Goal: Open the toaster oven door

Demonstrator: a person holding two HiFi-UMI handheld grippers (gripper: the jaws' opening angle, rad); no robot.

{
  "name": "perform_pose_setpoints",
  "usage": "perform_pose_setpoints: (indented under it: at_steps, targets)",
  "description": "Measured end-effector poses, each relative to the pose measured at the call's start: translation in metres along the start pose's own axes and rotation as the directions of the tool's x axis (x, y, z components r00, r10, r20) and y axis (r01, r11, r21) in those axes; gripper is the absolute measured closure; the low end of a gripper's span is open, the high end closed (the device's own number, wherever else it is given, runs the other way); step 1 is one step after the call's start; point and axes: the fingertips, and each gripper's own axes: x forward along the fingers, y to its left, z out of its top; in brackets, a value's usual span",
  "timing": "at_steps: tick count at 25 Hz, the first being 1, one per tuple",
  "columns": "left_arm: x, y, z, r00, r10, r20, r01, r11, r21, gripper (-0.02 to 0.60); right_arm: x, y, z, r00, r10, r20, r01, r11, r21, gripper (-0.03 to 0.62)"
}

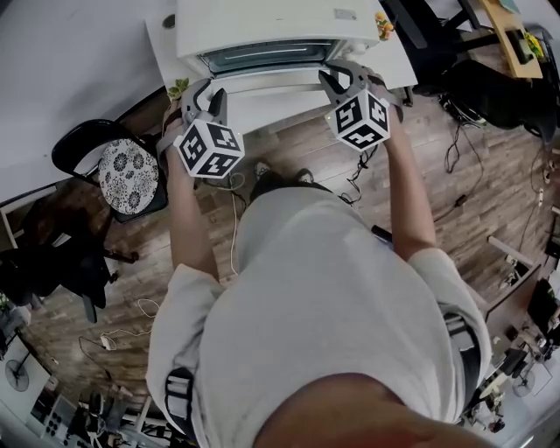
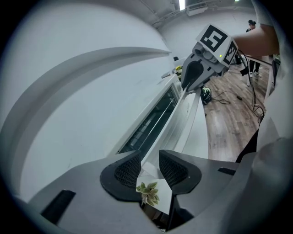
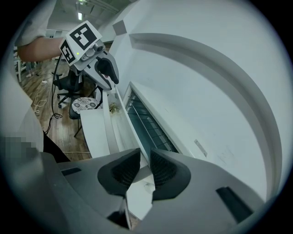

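Note:
A white toaster oven (image 1: 262, 22) stands on a white table (image 1: 162, 44), its glass door (image 1: 267, 57) tipped a little way open. The long white door handle (image 1: 271, 83) runs along the door's top edge. My right gripper (image 1: 343, 77) (image 3: 145, 167) is at the handle's right end, its pads pressed on the handle (image 3: 120, 114). My left gripper (image 1: 210, 94) (image 2: 150, 170) is at the left end. The handle (image 2: 176, 109) passes between its jaws, which stand wider apart, with a gap at one pad. Each gripper view shows the other gripper at the handle's far end.
A small green plant (image 1: 179, 87) sits on the table's left corner under my left gripper. A black chair with a patterned cushion (image 1: 127, 171) stands on the wooden floor at left. Another chair (image 1: 420, 35) and cables lie at right.

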Motion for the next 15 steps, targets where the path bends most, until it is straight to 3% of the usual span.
perform_pose_setpoints:
  at_steps: [15]
  targets:
    - [0.020,-0.006,-0.003,1.000,-0.015,-0.019,0.015,0.999,0.043,0.480,-0.003,0.006,-0.003,1.000,0.005,0.001,-0.005,1.000,0.006,0.525]
